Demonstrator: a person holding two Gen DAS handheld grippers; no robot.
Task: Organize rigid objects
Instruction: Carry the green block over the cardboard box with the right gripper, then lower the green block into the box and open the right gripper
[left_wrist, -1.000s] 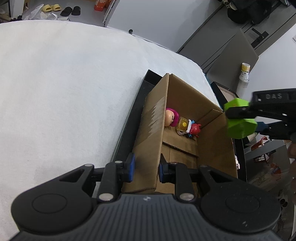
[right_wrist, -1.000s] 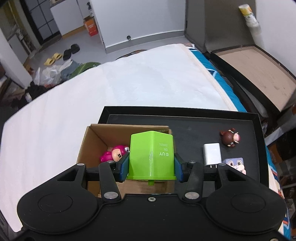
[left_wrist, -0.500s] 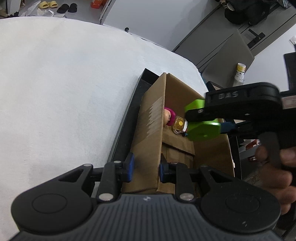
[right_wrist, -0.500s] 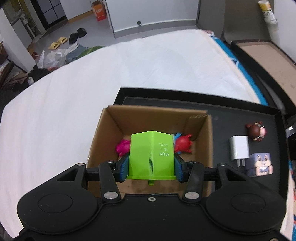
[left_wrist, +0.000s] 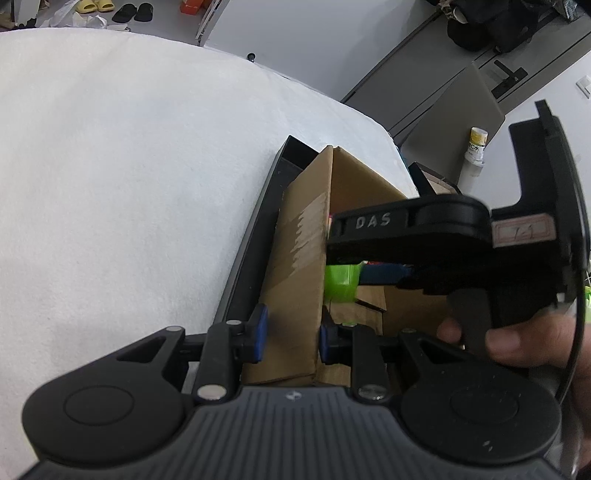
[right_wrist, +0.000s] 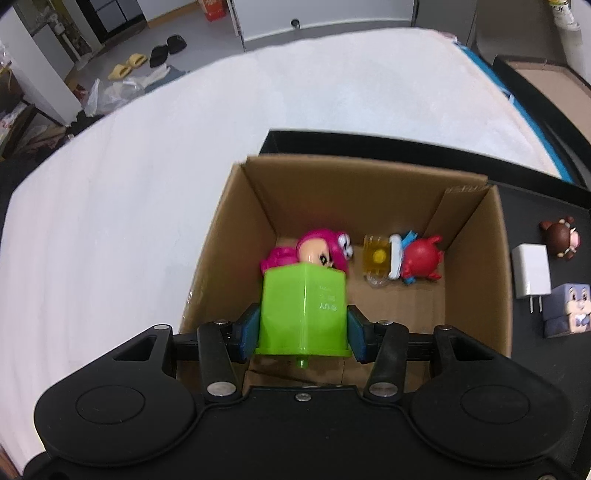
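An open cardboard box (right_wrist: 472, 266) stands at the left end of a black tray (right_wrist: 535, 199). My left gripper (left_wrist: 291, 332) is shut on the box's near left wall (left_wrist: 295, 258), one blue pad on each side. My right gripper (right_wrist: 302, 334) is shut on a green plastic block (right_wrist: 304, 310) and holds it low inside the box, over the near left part of the floor. In the left wrist view only a bit of the green block (left_wrist: 341, 282) shows under the right gripper's black body. A pink-haired doll (right_wrist: 317, 251) and a red figure (right_wrist: 421, 258) with a yellow piece (right_wrist: 376, 258) lie on the box floor.
On the tray to the right of the box lie a white charger (right_wrist: 530, 275), a brown figure (right_wrist: 559, 236) and a grey rabbit cube (right_wrist: 569, 310). The tray rests on a white padded surface (right_wrist: 147, 184). A person's hand (left_wrist: 517, 343) grips the right gripper's handle.
The right gripper has carried the green block from above the box's right side down into the box, and now hides the toys in the left wrist view. The left gripper kept still.
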